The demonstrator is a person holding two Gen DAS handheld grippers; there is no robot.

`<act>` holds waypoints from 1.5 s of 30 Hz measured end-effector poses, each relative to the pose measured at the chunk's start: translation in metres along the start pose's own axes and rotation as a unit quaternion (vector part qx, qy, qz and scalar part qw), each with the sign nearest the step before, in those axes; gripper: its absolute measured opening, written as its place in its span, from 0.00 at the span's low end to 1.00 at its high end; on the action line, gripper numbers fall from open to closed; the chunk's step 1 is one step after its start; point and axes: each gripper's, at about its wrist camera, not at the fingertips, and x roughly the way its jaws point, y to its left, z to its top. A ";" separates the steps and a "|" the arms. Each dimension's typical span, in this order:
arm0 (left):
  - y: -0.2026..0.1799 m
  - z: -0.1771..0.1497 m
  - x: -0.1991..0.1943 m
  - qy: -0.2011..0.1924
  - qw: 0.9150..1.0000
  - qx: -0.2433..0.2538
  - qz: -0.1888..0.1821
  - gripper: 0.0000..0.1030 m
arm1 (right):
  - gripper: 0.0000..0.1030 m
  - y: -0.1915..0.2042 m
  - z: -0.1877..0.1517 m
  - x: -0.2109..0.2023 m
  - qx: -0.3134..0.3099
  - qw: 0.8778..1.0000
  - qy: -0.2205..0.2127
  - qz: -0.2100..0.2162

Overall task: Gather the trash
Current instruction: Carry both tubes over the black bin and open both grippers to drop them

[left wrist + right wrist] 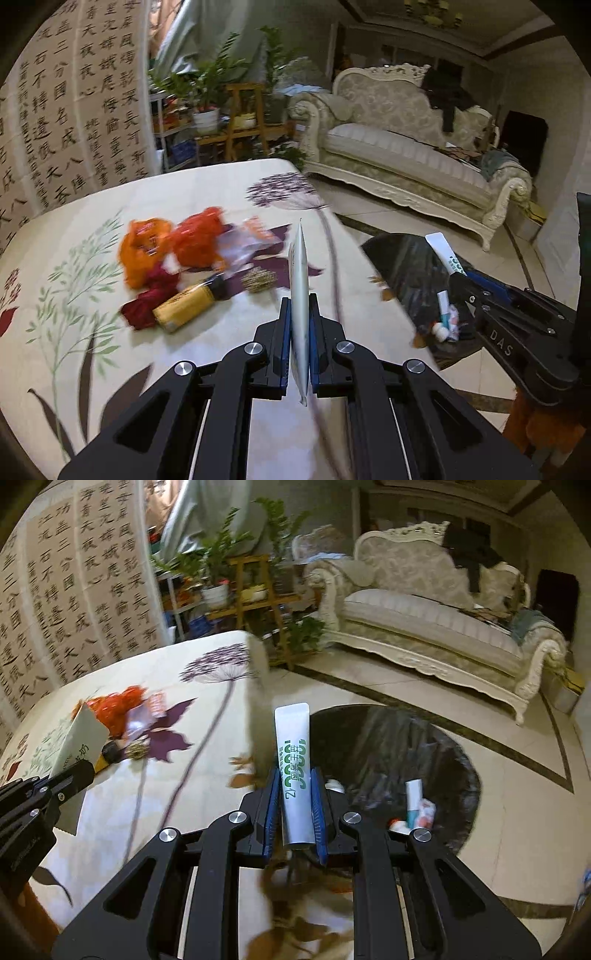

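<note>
Tools first: my left tool (300,332) is clamped on a flat silver-white packet (300,280), held edge-on and upright at centre frame. My right tool (295,808) is clamped on a white tube with green print (293,760), crimped end up.

Progress, as I judge it, is partial. The black-lined bin (436,746), right of centre in the right wrist view, already holds a few small items at its bottom. Both held pieces are not yet deposited. Left on the table (184,369), in the centre left of the left view: orange wrappers (173,240), a red crumpled piece (147,299) and a yellow packet (186,304).

Pose: both tools pitch downward side by side, the right one with its tube at the bin's near rim, the left one over the table edge.
</note>
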 end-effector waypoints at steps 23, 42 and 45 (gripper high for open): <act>-0.102 0.031 0.075 0.014 0.996 0.077 -0.034 0.09 | 0.17 -0.082 0.008 0.034 0.061 0.997 -0.012 -0.054; -0.115 0.038 0.109 0.042 0.995 0.082 -0.024 0.60 | 0.39 -0.111 0.002 0.057 0.097 0.993 0.004 -0.066; -0.112 0.038 0.104 0.036 0.996 0.080 -0.020 0.68 | 0.45 -0.111 0.002 0.055 0.099 0.993 0.002 -0.067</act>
